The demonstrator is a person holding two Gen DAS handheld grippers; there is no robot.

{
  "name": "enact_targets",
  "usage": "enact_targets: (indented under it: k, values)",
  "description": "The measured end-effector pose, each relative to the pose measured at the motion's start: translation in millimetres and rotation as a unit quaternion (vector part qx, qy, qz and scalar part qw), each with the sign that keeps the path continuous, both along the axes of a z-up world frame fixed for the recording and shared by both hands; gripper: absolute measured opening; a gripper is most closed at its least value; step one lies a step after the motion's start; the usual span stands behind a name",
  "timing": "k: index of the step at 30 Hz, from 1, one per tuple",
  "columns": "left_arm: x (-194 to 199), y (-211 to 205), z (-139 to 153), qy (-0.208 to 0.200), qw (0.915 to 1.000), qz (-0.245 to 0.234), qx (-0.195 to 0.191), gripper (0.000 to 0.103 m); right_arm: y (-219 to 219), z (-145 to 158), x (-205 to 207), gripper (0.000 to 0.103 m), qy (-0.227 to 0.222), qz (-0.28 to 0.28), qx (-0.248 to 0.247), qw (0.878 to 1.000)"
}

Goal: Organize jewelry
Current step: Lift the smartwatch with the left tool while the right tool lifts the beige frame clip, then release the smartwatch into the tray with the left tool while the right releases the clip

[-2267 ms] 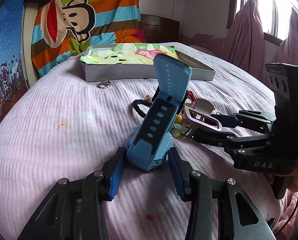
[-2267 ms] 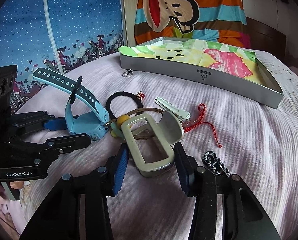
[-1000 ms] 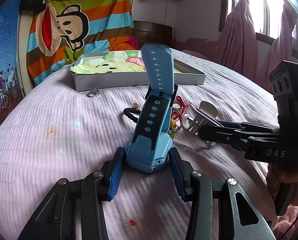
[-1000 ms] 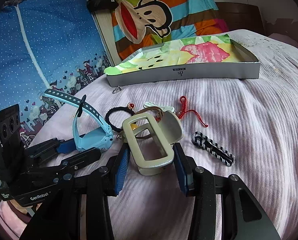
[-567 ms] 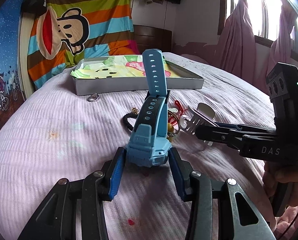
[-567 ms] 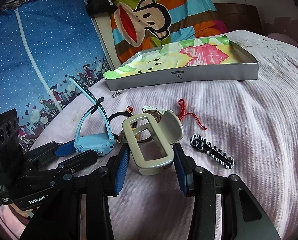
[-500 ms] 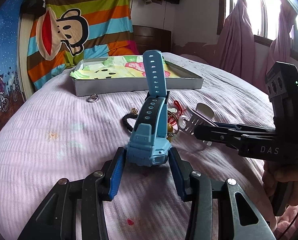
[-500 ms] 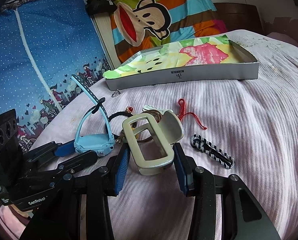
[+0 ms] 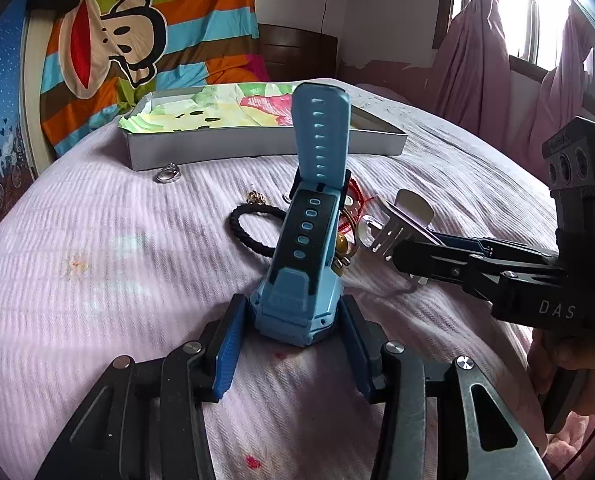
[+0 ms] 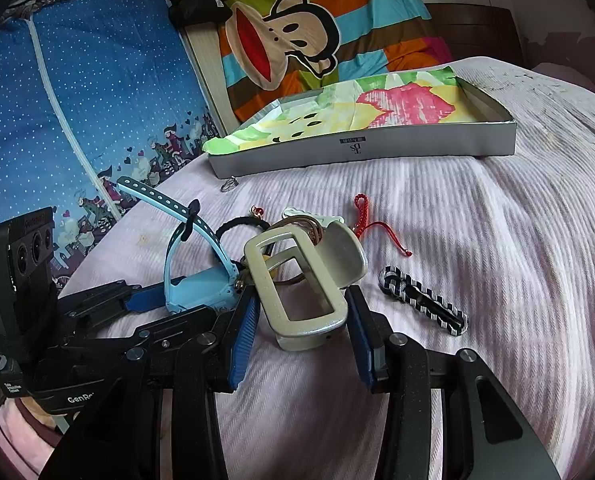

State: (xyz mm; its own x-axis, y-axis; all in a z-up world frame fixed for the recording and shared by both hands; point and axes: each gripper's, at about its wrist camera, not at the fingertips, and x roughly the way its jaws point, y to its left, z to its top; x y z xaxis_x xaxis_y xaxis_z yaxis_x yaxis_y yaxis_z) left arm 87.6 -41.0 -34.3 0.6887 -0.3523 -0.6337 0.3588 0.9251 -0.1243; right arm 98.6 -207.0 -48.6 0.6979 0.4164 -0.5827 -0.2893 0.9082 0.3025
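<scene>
My left gripper is shut on a blue watch by its body, its strap standing up in front of me. The same watch shows at the left of the right wrist view. My right gripper is shut on a cream hair claw clip, held just above the pink bedspread. A grey shallow box lined with a bright cartoon cloth lies further back; the box also appears behind the watch strap.
Loose pieces lie between the grippers and the box: a black hair tie, a red cord, a striped hair clip, a silver ring, a white clip. A hand holds the right gripper.
Both grippers kept their hold and lifted slightly toward the box. The watch strap swung more upright, and the claw clip rose off the pile of jewelry.
</scene>
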Motion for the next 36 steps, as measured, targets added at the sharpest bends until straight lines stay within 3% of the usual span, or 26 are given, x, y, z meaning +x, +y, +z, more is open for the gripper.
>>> enact_targets:
  k: [6,19,26,36]
  values:
    - [1,1,0,0.001,1.0000,0.001,-0.006,0.043,-1,0,0,0.039,-0.001,0.000,0.001,1.000]
    - [-14,-5,8,-0.050,0.9988,0.000,-0.001,0.042,-7,5,1,0.039,-0.017,-0.006,0.017,1.000]
    - [-22,0,19,-0.077,0.9967,0.000,-0.024,0.042,-8,13,1,0.039,-0.037,-0.010,0.013,0.999]
    - [-18,13,32,-0.091,0.9939,0.037,-0.050,0.042,-12,28,16,0.039,-0.066,-0.016,0.015,0.998]
